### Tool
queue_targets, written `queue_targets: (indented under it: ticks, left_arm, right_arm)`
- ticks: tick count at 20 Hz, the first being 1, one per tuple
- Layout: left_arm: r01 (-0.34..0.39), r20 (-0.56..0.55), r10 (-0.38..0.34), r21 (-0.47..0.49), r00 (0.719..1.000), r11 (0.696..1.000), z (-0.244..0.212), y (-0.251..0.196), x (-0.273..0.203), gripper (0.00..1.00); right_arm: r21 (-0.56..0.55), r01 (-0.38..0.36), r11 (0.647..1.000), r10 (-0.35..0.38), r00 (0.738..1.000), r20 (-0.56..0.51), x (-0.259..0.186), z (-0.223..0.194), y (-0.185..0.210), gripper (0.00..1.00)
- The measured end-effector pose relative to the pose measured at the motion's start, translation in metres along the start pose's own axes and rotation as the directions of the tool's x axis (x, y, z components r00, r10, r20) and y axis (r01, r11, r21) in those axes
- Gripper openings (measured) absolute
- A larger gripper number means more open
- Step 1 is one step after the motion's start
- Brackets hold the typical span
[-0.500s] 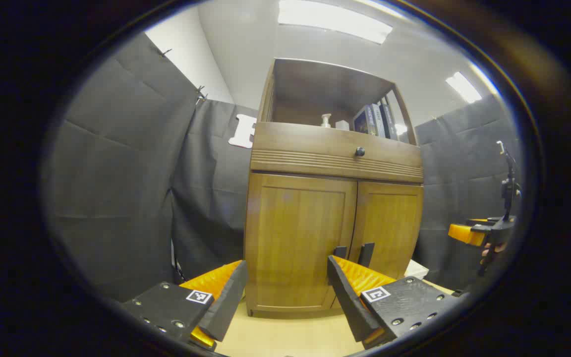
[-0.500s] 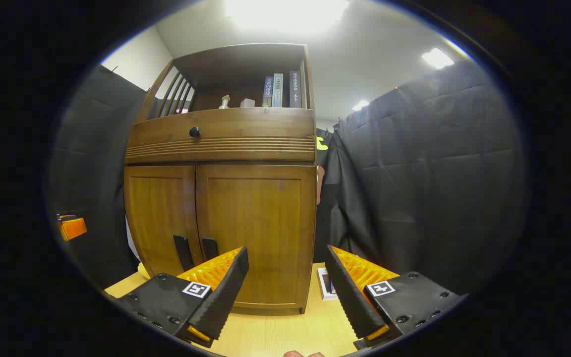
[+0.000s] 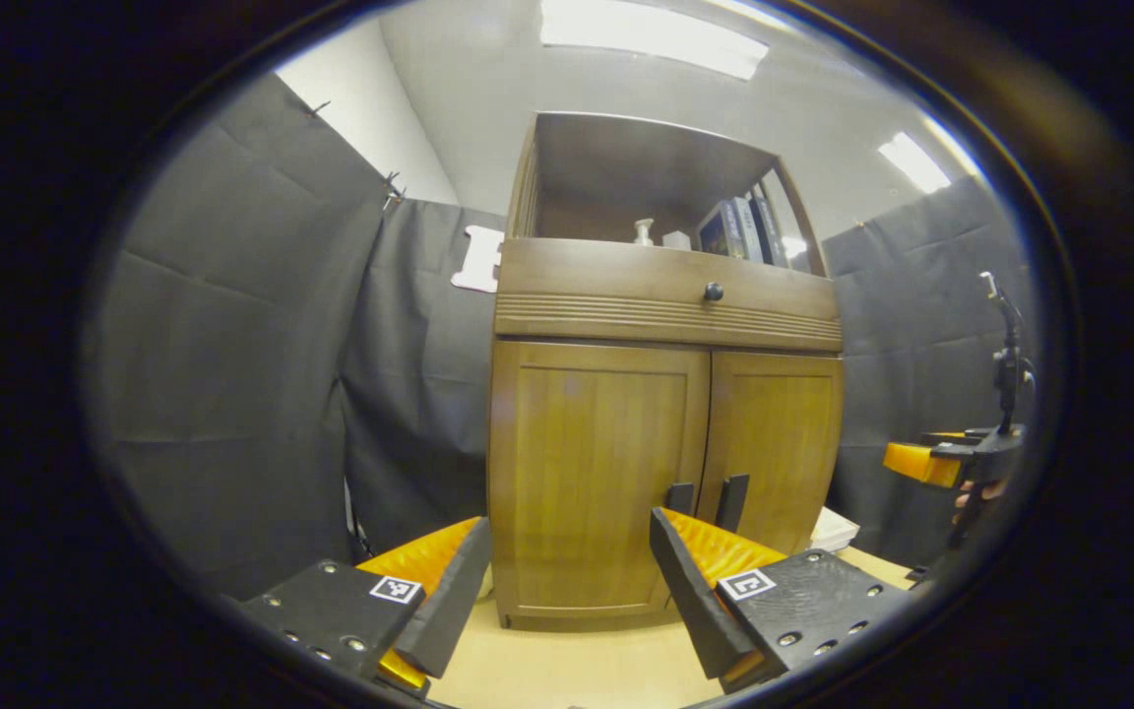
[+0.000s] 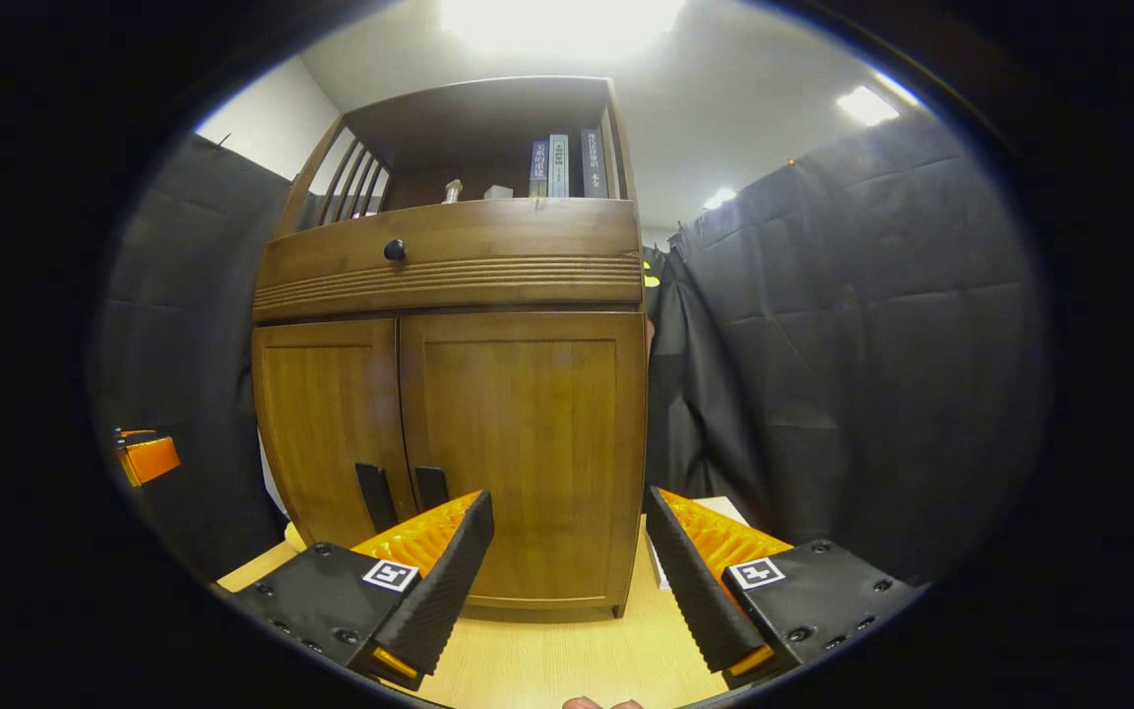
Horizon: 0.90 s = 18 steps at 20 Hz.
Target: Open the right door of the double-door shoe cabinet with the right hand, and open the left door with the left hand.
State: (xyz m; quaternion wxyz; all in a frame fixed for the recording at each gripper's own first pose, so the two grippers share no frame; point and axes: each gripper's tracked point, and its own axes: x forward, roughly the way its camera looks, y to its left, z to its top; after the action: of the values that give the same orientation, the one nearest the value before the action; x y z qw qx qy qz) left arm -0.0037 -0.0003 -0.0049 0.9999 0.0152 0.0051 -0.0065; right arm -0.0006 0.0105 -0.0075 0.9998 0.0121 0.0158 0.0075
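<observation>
Booth wall (image 3: 232, 345): black cloth, hanging at the left and right of both views, behind and beside the cabinet.
Shoe cabinet (image 3: 661, 315): wooden, upright on the table, centre of the left gripper view; centre-left of the right gripper view (image 4: 449, 286).
Table (image 4: 547, 660): light wood, bottom centre of both views, bearing the cabinet.
Left door (image 3: 592, 473): closed, flush with the frame; dark handle (image 3: 679, 496) at its lower inner edge.
Right door (image 4: 528, 453): closed; dark handle (image 4: 430, 486) at its lower inner edge, just beside the left door's handle.
Drawer (image 4: 449, 256): above the doors, closed, with a round dark knob (image 4: 394, 250).
Open shelf (image 4: 488, 148): top of the cabinet, holding upright books (image 4: 567, 165) at its right end and a small bottle (image 4: 452, 191).
Left gripper (image 3: 567, 551): bottom centre of the left gripper view, fingers spread wide, clamping nothing, apart from the cabinet; its edge shows at the far left of the right gripper view.
Right gripper (image 4: 567, 537): bottom centre of the right gripper view, fingers spread wide, holding nothing, short of the right door; seen at the right edge of the left gripper view (image 3: 931, 463), held by a hand.
Flat white item (image 3: 835, 532): on the table by the cabinet's right side.
</observation>
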Motion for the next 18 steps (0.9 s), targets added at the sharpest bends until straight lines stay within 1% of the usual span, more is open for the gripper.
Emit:
queue_targets:
  ticks: [2, 3, 4, 5, 7, 8, 9, 11, 12, 13, 14, 15, 16, 17, 18]
  left_arm:
    - [0.029, -0.014, -0.028, 0.011, 0.999, 1.000, -0.002, -0.002, 0.003, 0.96]
    - [0.039, -0.025, -0.039, 0.020, 0.999, 0.999, -0.004, -0.003, 0.004, 0.93]
    - [0.044, -0.031, -0.043, 0.026, 0.999, 0.999, -0.005, -0.005, 0.005, 0.96]
    - [0.045, -0.033, -0.044, 0.027, 0.998, 0.999, -0.005, -0.005, 0.005, 0.95]
    - [0.047, -0.033, -0.046, 0.013, 0.998, 0.999, -0.006, -0.006, 0.005, 0.96]
    - [0.043, -0.036, -0.042, 0.006, 0.998, 0.999, -0.008, -0.005, 0.006, 0.96]
    - [0.034, -0.037, -0.034, 0.003, 0.999, 0.999, -0.008, -0.004, 0.005, 0.96]
    - [0.021, -0.042, -0.021, -0.001, 0.999, 1.000, -0.010, -0.005, 0.006, 0.96]
    - [0.014, -0.050, -0.015, -0.003, 0.999, 1.000, -0.013, -0.006, 0.007, 0.96]
    - [0.006, -0.056, -0.006, -0.004, 0.998, 1.000, -0.013, -0.005, 0.006, 0.96]
    - [-0.002, -0.058, 0.002, -0.002, 0.998, 1.000, -0.014, -0.004, 0.006, 0.96]
    - [-0.008, -0.060, 0.008, 0.002, 0.998, 1.000, -0.013, -0.003, 0.005, 0.96]
    - [-0.014, -0.065, 0.015, 0.008, 0.998, 1.000, -0.013, -0.002, 0.004, 0.96]
    - [-0.022, -0.070, 0.023, 0.015, 0.997, 1.000, -0.013, 0.000, 0.005, 0.95]
    - [-0.032, -0.075, 0.033, 0.019, 0.997, 0.999, -0.015, 0.002, 0.004, 0.93]
  right_arm:
    - [0.012, -0.004, 1.000, 0.004, 1.000, -0.007, 0.001, -0.003, 0.007, 0.98]
    - [0.009, -0.009, 1.000, 0.009, 1.000, -0.009, 0.002, -0.004, 0.009, 0.98]
    - [0.002, -0.011, 1.000, 0.011, 1.000, -0.015, 0.003, -0.005, 0.010, 0.94]
    - [-0.006, -0.016, 1.000, 0.016, 1.000, -0.020, 0.004, -0.006, 0.012, 0.98]
    - [-0.018, -0.031, 0.999, 0.031, 0.999, -0.027, 0.004, -0.008, 0.016, 0.98]
    - [-0.019, -0.038, 0.999, 0.037, 0.999, -0.033, 0.004, -0.009, 0.019, 0.94]
    - [-0.018, -0.048, 0.999, 0.047, 0.998, -0.039, 0.005, -0.010, 0.022, 0.98]
    - [-0.021, -0.072, 0.997, 0.071, 0.997, -0.043, 0.008, -0.011, 0.030, 0.99]
    - [-0.026, -0.080, 0.996, 0.079, 0.996, -0.041, 0.011, -0.009, 0.033, 0.94]
    - [-0.028, -0.093, 0.995, 0.092, 0.995, -0.041, 0.014, -0.008, 0.037, 0.94]
    - [-0.023, -0.116, 0.993, 0.114, 0.992, -0.048, 0.018, -0.008, 0.043, 0.99]
    - [-0.017, -0.140, 0.990, 0.139, 0.989, -0.054, 0.023, -0.009, 0.051, 0.94]
    - [-0.016, -0.154, 0.988, 0.153, 0.987, -0.054, 0.029, -0.007, 0.055, 0.99]
    - [-0.016, -0.164, 0.986, 0.163, 0.985, -0.055, 0.037, -0.006, 0.060, 0.94]
    - [-0.015, -0.177, 0.984, 0.175, 0.983, -0.056, 0.045, -0.005, 0.065, 0.94]
